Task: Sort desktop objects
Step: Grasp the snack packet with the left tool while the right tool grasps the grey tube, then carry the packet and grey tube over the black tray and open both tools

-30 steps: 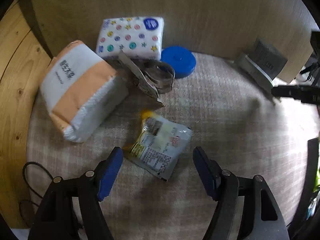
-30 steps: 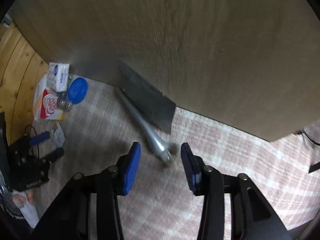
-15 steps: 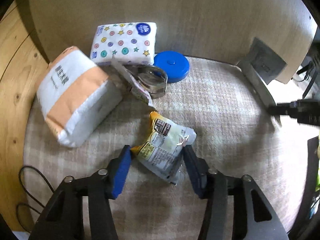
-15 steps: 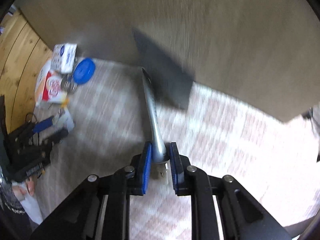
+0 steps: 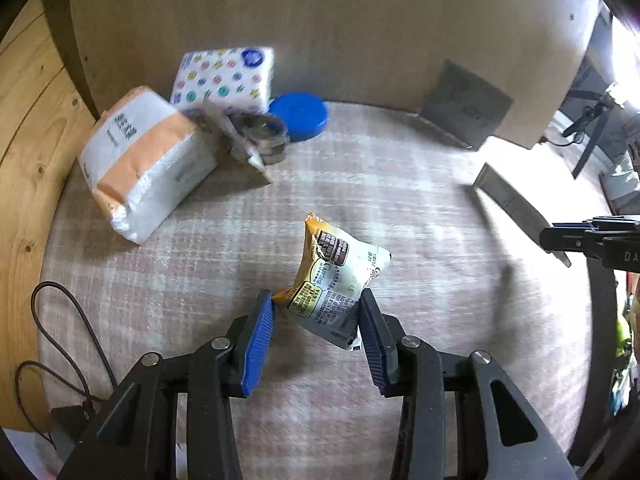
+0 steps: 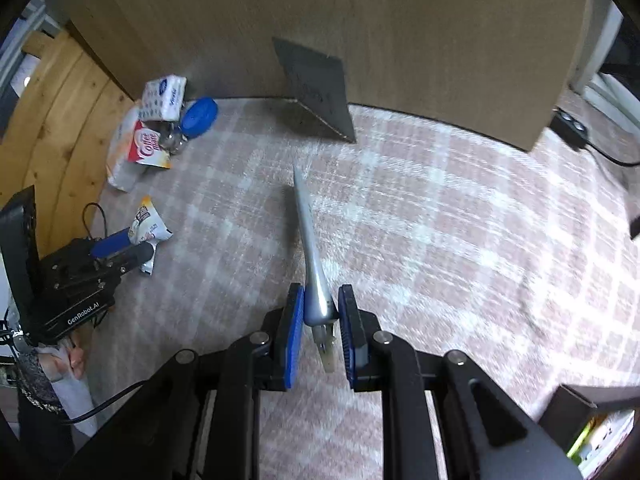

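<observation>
Plaid cloth (image 6: pixel 460 220) lies mostly bare mid & right; clutter sits at far-left edge by wooden board (image 5: pixel 360 20): tissue packs (image 5: pixel 144 160), blue lid (image 5: pixel 298 114). L gripper (image 5: pixel 316 312), jaws just closing, pinches snack packet (image 5: pixel 336 280), lifted off cloth. R gripper (image 6: pixel 319 316) clamps silver tube (image 6: pixel 310 240) at near end, tip pointing toward board.

Surface: desk (image 5: pixel 420 208) under a pink plaid cloth.
Far left of the jaws: orange-white pack (image 5: pixel 144 164), dotted tissue pack (image 5: pixel 224 78), blue lid (image 5: pixel 298 116), tape rolls (image 5: pixel 262 136).
</observation>
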### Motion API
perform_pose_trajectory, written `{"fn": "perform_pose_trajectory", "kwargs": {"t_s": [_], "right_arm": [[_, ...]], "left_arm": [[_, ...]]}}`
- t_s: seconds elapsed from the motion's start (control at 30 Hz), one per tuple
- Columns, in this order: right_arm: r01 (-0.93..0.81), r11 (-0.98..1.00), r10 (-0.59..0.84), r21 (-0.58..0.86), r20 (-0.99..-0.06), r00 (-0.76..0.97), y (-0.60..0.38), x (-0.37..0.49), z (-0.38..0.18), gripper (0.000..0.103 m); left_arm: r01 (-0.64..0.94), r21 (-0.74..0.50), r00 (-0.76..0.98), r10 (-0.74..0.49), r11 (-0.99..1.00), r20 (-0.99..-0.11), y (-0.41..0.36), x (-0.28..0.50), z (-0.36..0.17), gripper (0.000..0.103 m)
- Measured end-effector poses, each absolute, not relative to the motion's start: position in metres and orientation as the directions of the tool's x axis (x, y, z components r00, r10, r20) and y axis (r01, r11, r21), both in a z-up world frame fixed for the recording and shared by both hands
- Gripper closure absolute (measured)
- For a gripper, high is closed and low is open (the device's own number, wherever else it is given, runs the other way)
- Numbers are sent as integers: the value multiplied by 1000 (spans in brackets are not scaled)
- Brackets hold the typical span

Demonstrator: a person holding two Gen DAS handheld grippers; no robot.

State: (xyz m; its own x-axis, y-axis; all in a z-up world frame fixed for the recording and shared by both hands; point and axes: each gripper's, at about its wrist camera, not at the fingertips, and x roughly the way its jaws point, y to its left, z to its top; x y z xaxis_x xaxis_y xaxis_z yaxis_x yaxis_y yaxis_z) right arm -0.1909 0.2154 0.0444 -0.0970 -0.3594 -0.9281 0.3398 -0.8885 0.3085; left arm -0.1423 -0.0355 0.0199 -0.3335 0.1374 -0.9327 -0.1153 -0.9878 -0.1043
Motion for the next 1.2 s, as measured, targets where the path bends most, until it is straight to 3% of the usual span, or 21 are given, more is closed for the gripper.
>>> {"fn": "perform_pose_trajectory", "kwargs": {"t_s": [0.23, 0.67, 0.9, 1.2], "right_arm": [[316, -897, -370, 310, -917, -151, 234, -164, 70, 86], [172, -949, -311, 266, -884, -349, 400, -99, 173, 86], [-21, -975, -183, 220, -858, -480, 505, -54, 214, 86], [-253, -952, -15, 171, -854, -520, 601, -7, 219, 86]], "left_arm": [[-204, -115, -360, 183, -972, -915, 26, -130, 49, 63], [-491, -185, -332, 379, -851, -864, 175, -108, 109, 63], [-663, -187, -265, 462, -725, -846, 288, -81, 127, 63], [-757, -178, -197, 479, -628, -855, 376, -54, 129, 63]]}}
